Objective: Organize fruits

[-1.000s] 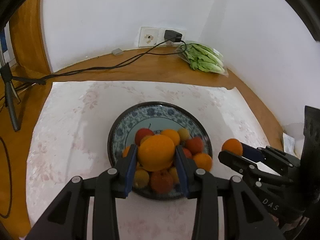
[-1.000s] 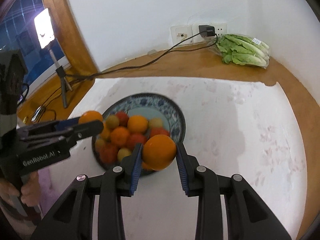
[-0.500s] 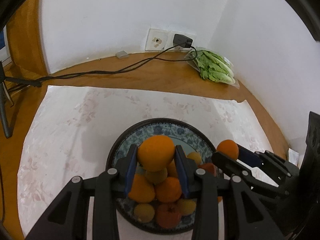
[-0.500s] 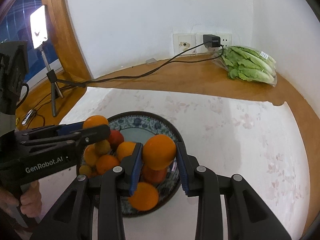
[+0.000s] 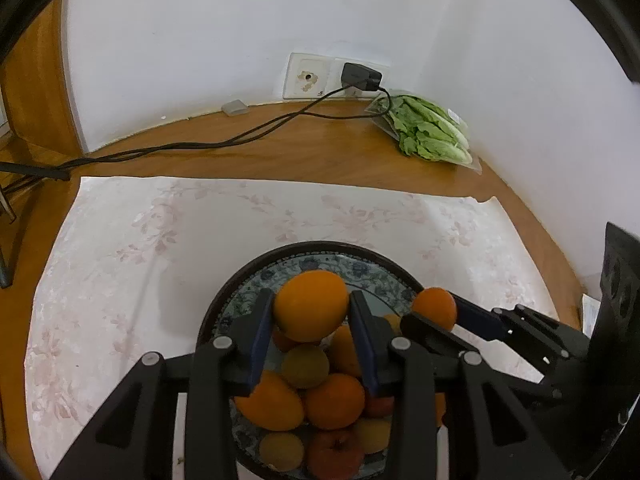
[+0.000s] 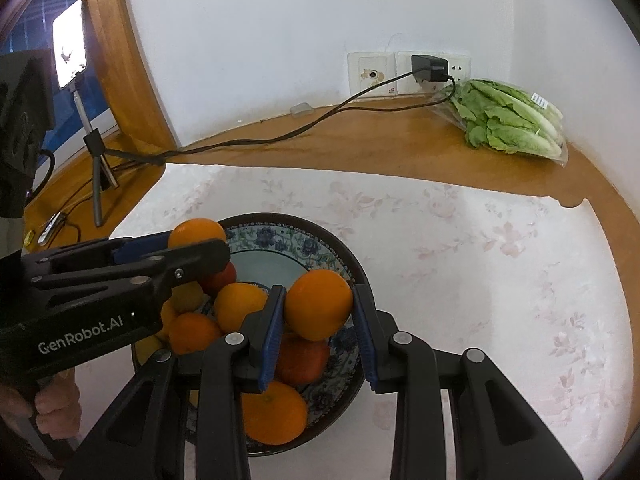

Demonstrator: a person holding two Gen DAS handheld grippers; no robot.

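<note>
Nearest to each camera are two black plastic fingers with blue ribbed pads. The left gripper (image 5: 311, 312) pinches a round orange (image 5: 311, 305) with a smooth, slightly dimpled skin; the pads press on both its sides. The right gripper (image 6: 319, 312) pinches a second orange (image 6: 319, 305) in the same way. Both held fruits hang just above the bowl (image 5: 320, 249), over the heap of fruit inside it, and I cannot tell if they touch the fruit below.

The bowl is round ceramic, with a dark rim and a blue flower pattern on its inner wall. Inside lie more oranges (image 5: 335, 401), some small yellowish fruits (image 5: 305, 365) and reddish ones (image 5: 335, 454), packed close together on the near side; the far part of the bottom is bare and pale. In the right view a hand (image 6: 56, 408) grips the handle of the left gripper at the lower left.

The bowl stands on a white cloth (image 5: 160, 232) with a faint pink flower print, which lies flat on the glossy brown wooden tabletop (image 5: 280, 152).

Farther back, a clear plastic bag of green lettuce (image 5: 430, 132) lies near the corner. A black cable (image 5: 240, 140) runs over the wood to a black charger (image 5: 360, 76) in the white wall socket (image 5: 308, 76).
</note>
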